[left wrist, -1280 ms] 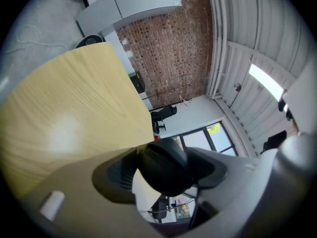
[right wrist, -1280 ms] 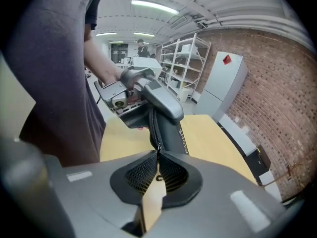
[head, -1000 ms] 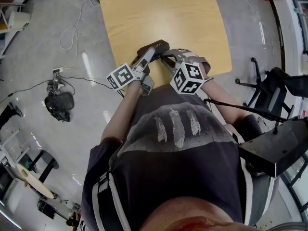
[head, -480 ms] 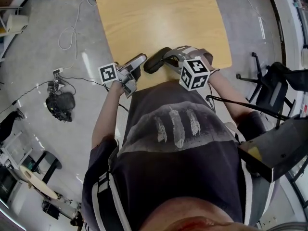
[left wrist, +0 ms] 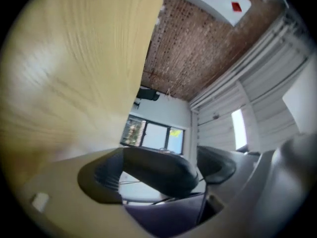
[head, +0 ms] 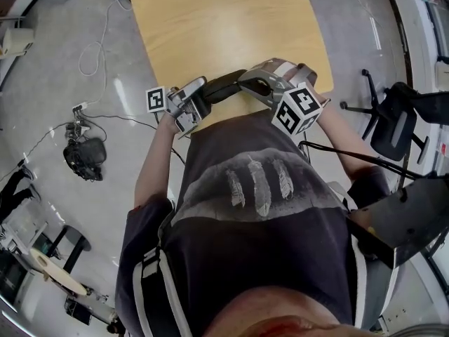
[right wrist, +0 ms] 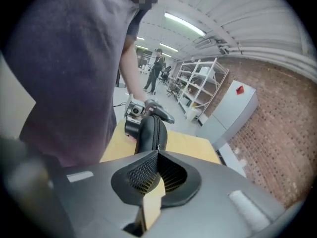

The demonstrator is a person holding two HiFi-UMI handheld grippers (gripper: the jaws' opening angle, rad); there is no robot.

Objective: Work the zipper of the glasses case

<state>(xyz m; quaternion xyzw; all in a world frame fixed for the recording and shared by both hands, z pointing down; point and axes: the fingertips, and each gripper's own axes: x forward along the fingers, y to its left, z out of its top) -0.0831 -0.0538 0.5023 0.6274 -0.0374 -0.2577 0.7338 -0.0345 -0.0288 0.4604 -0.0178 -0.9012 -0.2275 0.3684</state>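
The black glasses case (head: 223,86) hangs over the near edge of the wooden table (head: 224,27), stretched between my two grippers. My right gripper (head: 243,83) is shut on the zipper pull (right wrist: 158,147) at the case's near end. In the right gripper view the case (right wrist: 150,130) runs away from the tips, zipper seam up. My left gripper (head: 202,98) has just been opening its jaws. They now stand wide, with the case's other end (left wrist: 158,170) between the pads (left wrist: 99,180) and a gap on the right side.
The person's torso presses close against the table's near edge. Cables (head: 98,48) and a black device (head: 84,156) lie on the floor to the left. An office chair (head: 393,118) stands to the right. Shelves (right wrist: 198,83) and a distant person (right wrist: 157,63) are far off.
The left gripper let go of the case, swung left and rolled, and now has open jaws around its end. The right gripper rose and moved right, pulling the case toward the table edge.
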